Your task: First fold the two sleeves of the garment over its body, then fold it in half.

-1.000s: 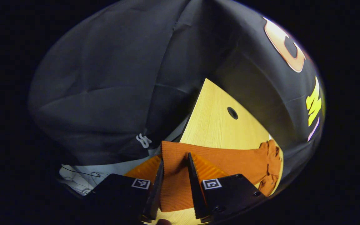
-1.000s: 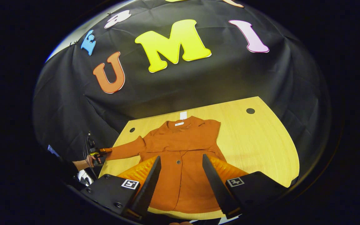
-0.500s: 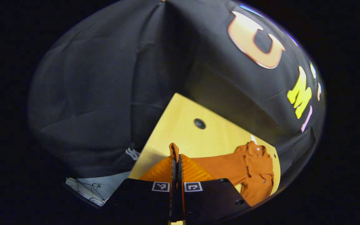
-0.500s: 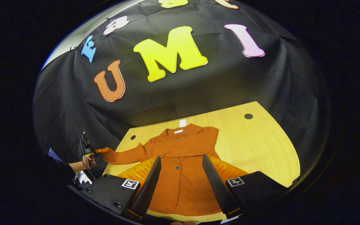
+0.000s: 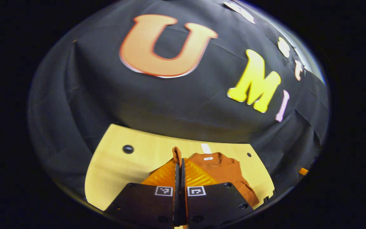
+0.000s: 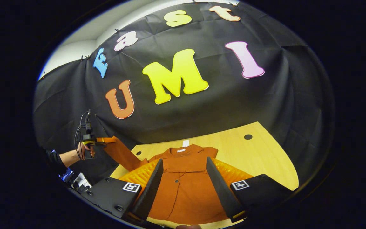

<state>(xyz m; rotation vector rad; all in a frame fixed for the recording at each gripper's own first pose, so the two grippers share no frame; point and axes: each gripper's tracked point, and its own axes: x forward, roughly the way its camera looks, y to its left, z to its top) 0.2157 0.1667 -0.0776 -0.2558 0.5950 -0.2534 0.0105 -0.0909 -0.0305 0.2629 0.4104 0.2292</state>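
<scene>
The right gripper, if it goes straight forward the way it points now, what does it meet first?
Probably the orange garment on the table: its body lies between the open right gripper fingers. Depth is unclear.

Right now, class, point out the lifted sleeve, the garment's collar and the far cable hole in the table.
Lifted sleeve (image 6: 121, 154), right gripper view: mid-sleeve.
Collar (image 6: 180, 150), right gripper view: neckline.
Cable hole (image 6: 248, 137), right gripper view: its centre.
</scene>
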